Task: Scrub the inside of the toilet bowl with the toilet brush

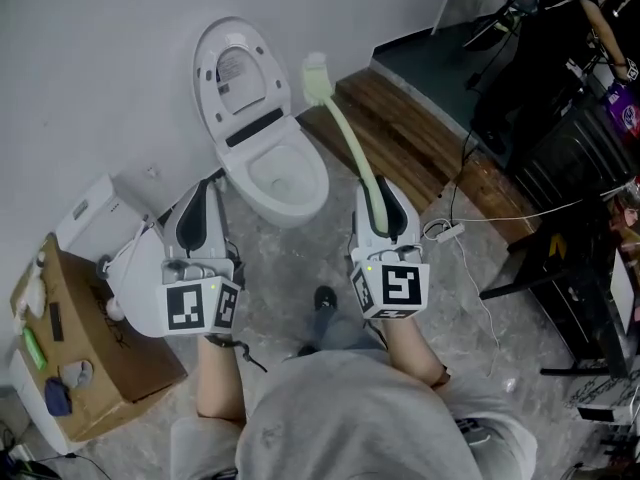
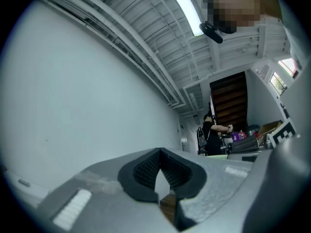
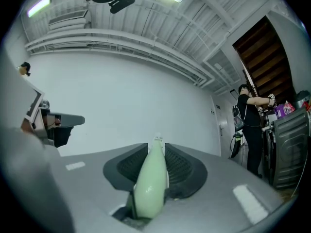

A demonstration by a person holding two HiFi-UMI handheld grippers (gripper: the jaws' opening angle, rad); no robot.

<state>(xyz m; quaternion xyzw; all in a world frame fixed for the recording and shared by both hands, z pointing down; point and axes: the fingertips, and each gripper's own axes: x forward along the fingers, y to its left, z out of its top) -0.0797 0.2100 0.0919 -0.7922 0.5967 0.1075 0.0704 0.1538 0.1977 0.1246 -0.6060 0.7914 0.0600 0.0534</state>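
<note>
The right gripper (image 1: 383,203) clamps the brush (image 1: 347,133) handle, its head up ahead, above the toilet bowl (image 1: 318,181). The left gripper (image 1: 203,203) is closed and empty. Scrubbing seems not yet begun; next, the head must dip into the bowl.

The head view looks steeply down from above the person's lap, the toilet (image 1: 270,168) close ahead, upper centre. The left gripper (image 1: 205,186) view and the right gripper (image 1: 385,196) view sit low behind their jaws on either side of the toilet. The right view looks along the toilet brush (image 3: 148,183). Both tilt up at the white wall (image 2: 73,106) behind the toilet and the ceiling (image 3: 160,18). All three views share that wall and a standing person in black (image 3: 250,130) to the toilet's right.
</note>
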